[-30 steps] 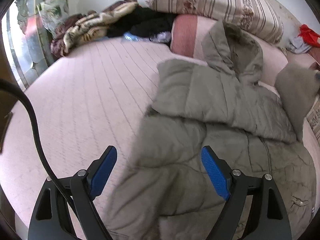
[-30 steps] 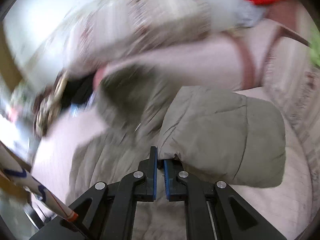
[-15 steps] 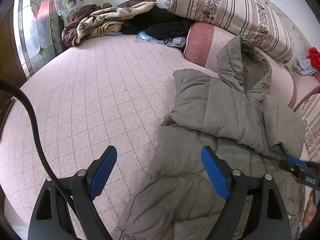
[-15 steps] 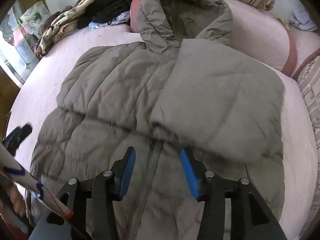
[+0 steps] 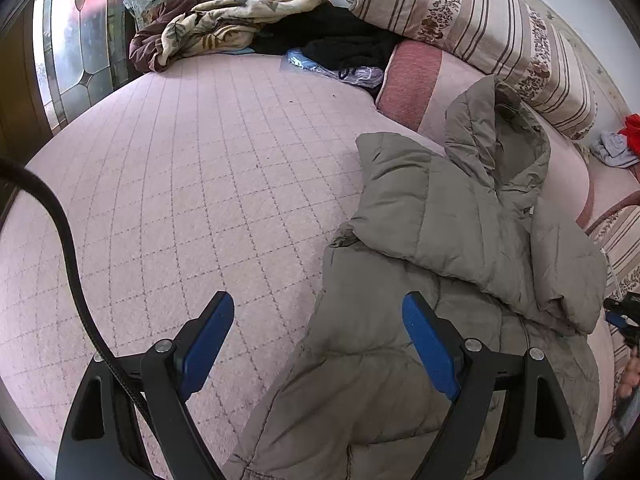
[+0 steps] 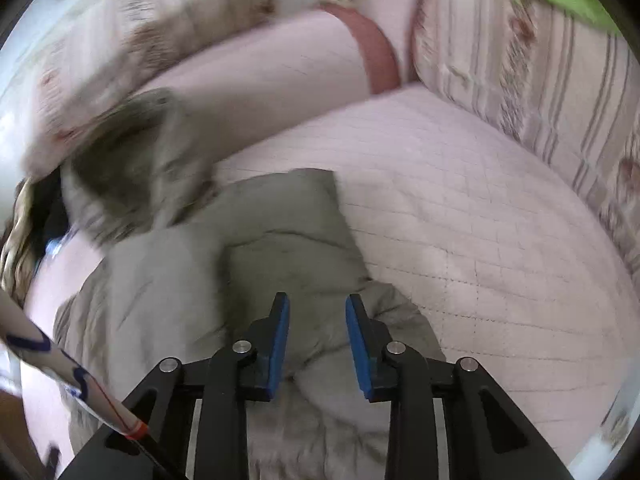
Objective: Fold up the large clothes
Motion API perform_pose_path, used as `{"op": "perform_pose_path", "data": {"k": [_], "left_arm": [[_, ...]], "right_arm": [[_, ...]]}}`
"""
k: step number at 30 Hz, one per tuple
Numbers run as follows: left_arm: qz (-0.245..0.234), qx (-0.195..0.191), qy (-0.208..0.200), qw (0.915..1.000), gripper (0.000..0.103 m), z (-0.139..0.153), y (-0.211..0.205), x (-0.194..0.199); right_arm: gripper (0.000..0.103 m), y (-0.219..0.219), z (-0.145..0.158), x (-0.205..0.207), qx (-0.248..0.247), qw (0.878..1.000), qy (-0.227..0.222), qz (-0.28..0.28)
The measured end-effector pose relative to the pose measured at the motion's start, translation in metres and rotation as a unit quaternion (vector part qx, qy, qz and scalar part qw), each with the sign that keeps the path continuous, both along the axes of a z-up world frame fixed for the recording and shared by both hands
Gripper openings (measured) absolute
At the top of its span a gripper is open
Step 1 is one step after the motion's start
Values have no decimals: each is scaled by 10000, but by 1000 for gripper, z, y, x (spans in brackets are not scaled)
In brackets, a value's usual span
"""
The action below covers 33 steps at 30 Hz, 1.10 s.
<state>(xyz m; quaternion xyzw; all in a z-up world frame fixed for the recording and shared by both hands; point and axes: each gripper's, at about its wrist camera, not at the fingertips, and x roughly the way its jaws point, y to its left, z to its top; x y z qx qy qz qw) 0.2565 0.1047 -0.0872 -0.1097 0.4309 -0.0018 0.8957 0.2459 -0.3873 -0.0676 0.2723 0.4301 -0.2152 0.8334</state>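
Here, sleeves folded in, the padded jacket (image 5: 432, 240) awaits folding — left claw (image 5: 316, 344) released, right claw (image 6: 317, 330) closing, empty — next, grasp its hem.

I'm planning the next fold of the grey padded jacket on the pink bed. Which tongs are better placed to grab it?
Probably the right tongs: they point down over the grey padded jacket, jaws closing, puffy fabric showing between the pads. The left tongs hang wide open, straddling the jacket's edge and the pink quilted bed cover, gripping nothing.
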Motion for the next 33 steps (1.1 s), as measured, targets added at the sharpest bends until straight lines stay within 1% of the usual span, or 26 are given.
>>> {"op": "perform_pose_path", "data": {"k": [1, 2, 3, 4, 8, 10, 13, 15, 18, 20, 21, 22, 24, 25, 26, 28, 29, 31, 33], "left_arm": [[5, 2, 3, 10000, 85, 0, 0, 1], [6, -1, 5, 10000, 85, 0, 0, 1], [8, -2, 4, 10000, 85, 0, 0, 1], [14, -4, 8, 10000, 85, 0, -1, 2], [20, -52, 58, 10000, 85, -1, 1, 5], [23, -76, 86, 9999, 85, -2, 1, 6], [42, -92, 99, 9999, 85, -2, 3, 8], [51, -107, 99, 9999, 85, -2, 4, 9], [70, -119, 102, 9999, 85, -2, 6, 11], [80, -125, 94, 9998, 85, -1, 7, 12], [88, -117, 97, 9998, 85, -2, 8, 13], [94, -116, 105, 9998, 85, -2, 8, 14], [98, -132, 120, 9998, 85, -2, 9, 15], [98, -146, 125, 9998, 85, -2, 10, 15], [98, -164, 116, 9998, 85, -1, 10, 15], [114, -162, 87, 9998, 85, 0, 11, 15], [126, -164, 75, 9998, 85, 0, 11, 15], [141, -164, 70, 9997, 85, 0, 11, 14], [142, -125, 81, 9998, 85, 0, 10, 13]], "right_arm": [[28, 1, -4, 6, 236, 9997, -15, 67], [28, 6, -6, 12, 348, 9993, -34, 167], [28, 18, -5, 19, 371, 9987, -67, 346], [25, 34, -2, 26, 262, 9982, -75, 537], [25, 90, 9, 51, 189, 9914, -248, 1272], [25, 118, 15, 67, 216, 9868, -337, 1569], [25, 149, 14, 85, 323, 9816, -359, 1848], [25, 167, 10, 97, 498, 9770, -330, 2046], [25, 196, -2, 111, 871, 9668, -261, 2388], [25, 220, -15, 119, 1042, 9572, -82, 2700], [25, 234, -23, 121, 1030, 9531, 28, 2845], [26, 246, -29, 123, 910, 9516, 109, 2933], [27, 266, -32, 120, 372, 9510, 173, 3064], [26, 271, -30, 117, 238, 9495, 148, 3125], [26, 272, -27, 115, 231, 9481, 127, 3169], [27, 268, -16, 105, 331, 9450, 17, 3255], [29, 265, -11, 99, 305, 9447, -37, 3266], [35, 254, 1, 83, -19, 9467, -126, 3219], [36, 242, 4, 73, -368, 9501, -79, 3097]]}}
